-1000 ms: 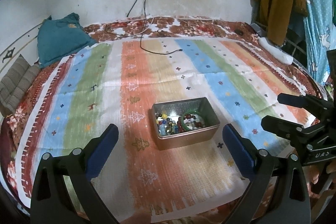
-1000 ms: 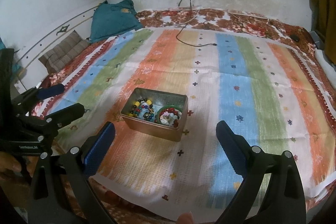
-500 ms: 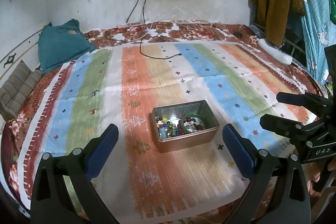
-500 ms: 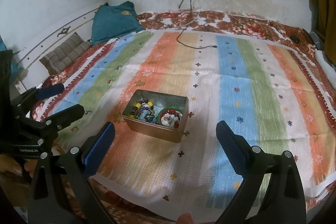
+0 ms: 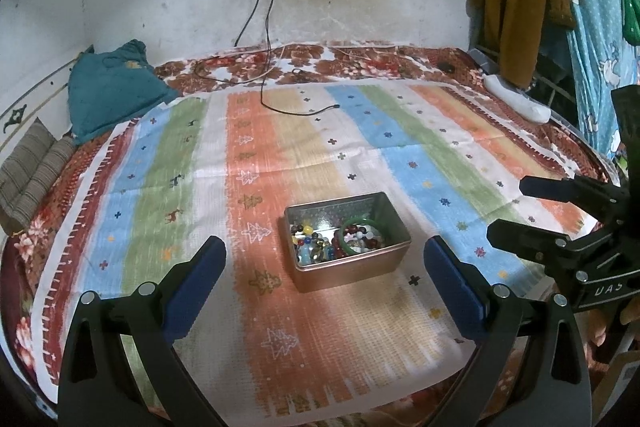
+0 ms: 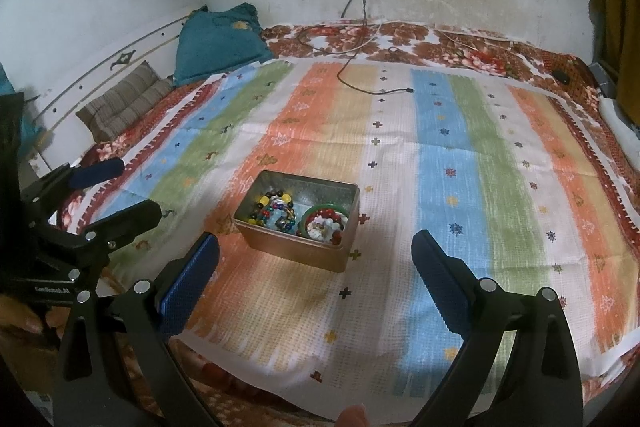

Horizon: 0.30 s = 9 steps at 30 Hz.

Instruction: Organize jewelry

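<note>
A rectangular copper-coloured metal tin (image 5: 347,241), lid off, is sitting at the centre of the left wrist view on a striped woven cloth (image 5: 416,155) that is covering the bed; it is lying just above centre-left in the right wrist view (image 6: 297,223). Inside it, a green bangle (image 5: 360,235) and dark red beads are occupying the right half, while mixed coloured beads (image 5: 308,247) are filling the left half. The left gripper (image 5: 325,281) is hovering at the lower edge of its frame, blue-padded fingers (image 5: 196,285) spread wide and grasping nothing. The right gripper (image 6: 316,283) is likewise gaping wide and holding nothing, below the tin. A black cable (image 5: 266,59) is hanging from the wall socket at upper centre onto the cloth.
</note>
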Motion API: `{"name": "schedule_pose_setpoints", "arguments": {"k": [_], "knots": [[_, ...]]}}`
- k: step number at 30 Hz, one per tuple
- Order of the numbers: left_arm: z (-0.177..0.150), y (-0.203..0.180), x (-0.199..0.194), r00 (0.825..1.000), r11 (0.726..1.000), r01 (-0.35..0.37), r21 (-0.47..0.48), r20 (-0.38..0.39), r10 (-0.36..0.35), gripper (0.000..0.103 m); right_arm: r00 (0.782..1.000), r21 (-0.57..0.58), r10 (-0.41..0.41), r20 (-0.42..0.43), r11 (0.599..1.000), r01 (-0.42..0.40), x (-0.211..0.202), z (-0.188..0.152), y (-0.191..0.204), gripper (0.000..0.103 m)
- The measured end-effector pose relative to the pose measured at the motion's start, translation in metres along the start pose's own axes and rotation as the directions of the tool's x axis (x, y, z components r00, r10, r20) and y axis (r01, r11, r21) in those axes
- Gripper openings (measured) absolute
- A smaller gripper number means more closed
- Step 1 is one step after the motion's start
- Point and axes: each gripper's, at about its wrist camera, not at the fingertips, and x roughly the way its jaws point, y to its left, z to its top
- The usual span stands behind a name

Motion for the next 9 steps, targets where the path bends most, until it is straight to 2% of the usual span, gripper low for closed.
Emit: {"name": "schedule_pose_setpoints", "arguments": {"k": [9], "knots": [[0.0010,0.0013,0.0004,1.000,1.000,0.018,-0.023,-0.002,-0.018,0.097,1.000,-0.014,-0.015,0.019,1.000,0.016,-0.0038,-0.0013,0.0037,0.098]]}}
